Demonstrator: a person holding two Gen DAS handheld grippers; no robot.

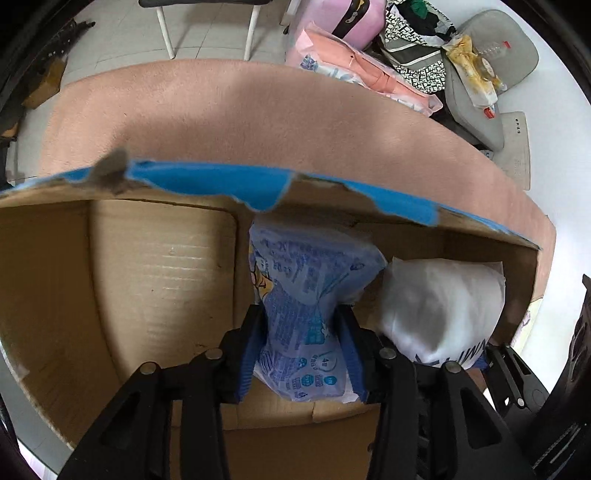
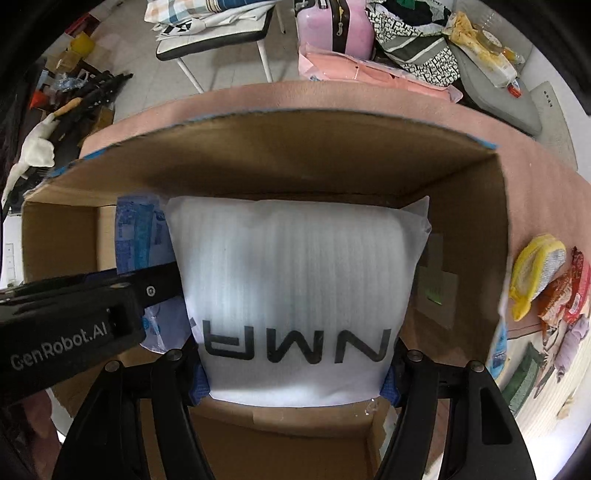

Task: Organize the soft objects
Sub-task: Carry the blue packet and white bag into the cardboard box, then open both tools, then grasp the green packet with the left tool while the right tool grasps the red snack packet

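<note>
1. Progress: I hold two items low inside the cardboard box (image 2: pixel 461 206), neither released; more soft goods (image 2: pixel 539 280) wait outside.
2. Left gripper (image 1: pixel 301 332): clamped on crinkly blue printed pack (image 1: pixel 306 280), pinched at the waist.
3. Right gripper (image 2: pixel 295 384): clamped on the white ribbed foam bundle (image 2: pixel 295 266), pillowy.

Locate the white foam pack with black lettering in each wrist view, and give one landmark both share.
Left wrist: white foam pack at lower right, inside the cardboard box, beside the blue printed pack.
Right wrist: white foam pack fills the centre, between the jaws.
Shared landmark: pink suitcase at the top.
</note>
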